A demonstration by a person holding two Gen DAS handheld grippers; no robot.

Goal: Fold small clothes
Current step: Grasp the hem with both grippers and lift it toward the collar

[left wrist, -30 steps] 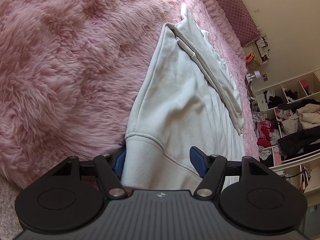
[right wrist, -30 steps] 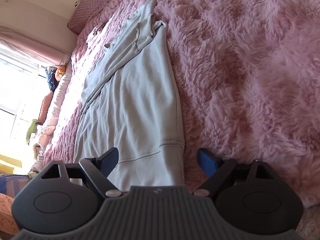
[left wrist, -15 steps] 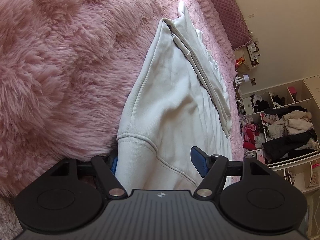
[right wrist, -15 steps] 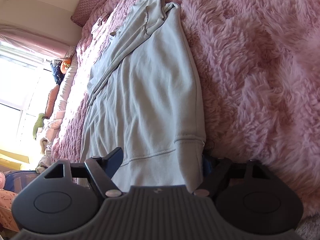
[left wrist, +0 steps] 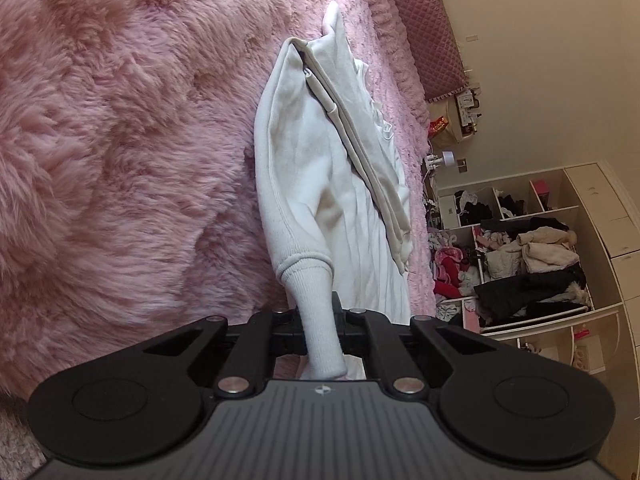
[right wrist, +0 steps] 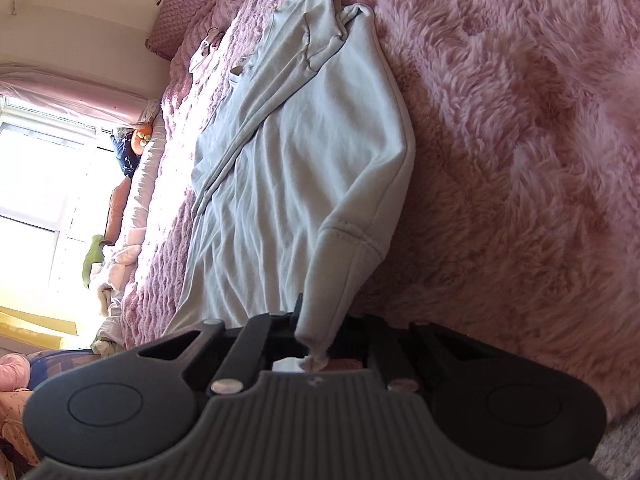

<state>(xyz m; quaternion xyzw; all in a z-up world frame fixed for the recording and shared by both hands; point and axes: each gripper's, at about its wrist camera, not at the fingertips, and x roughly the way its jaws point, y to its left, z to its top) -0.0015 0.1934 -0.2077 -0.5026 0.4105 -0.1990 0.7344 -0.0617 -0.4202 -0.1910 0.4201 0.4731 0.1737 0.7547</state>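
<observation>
A pale cream sweatshirt (left wrist: 320, 184) lies lengthwise on a fluffy pink blanket (left wrist: 120, 140), its sleeves folded over the body. My left gripper (left wrist: 318, 316) is shut on the ribbed hem at the garment's left corner, and the cloth bunches up between the jaws. In the right wrist view the same sweatshirt (right wrist: 296, 168) looks light grey-blue. My right gripper (right wrist: 318, 320) is shut on the hem's right corner, which rises in a pinched fold. The fingertips of both grippers are hidden by the cloth.
The pink blanket (right wrist: 520, 140) spreads widely on the outer side of each gripper. Open shelves (left wrist: 520, 256) stuffed with clothes stand at the right of the left wrist view. A bright window (right wrist: 36, 184), pillows and soft toys (right wrist: 94, 256) sit at the left of the right wrist view.
Both grippers have gone from open around the hem corners to shut on them. The hem now bunches and lifts at each corner, and both cameras sit closer to the sweatshirt.
</observation>
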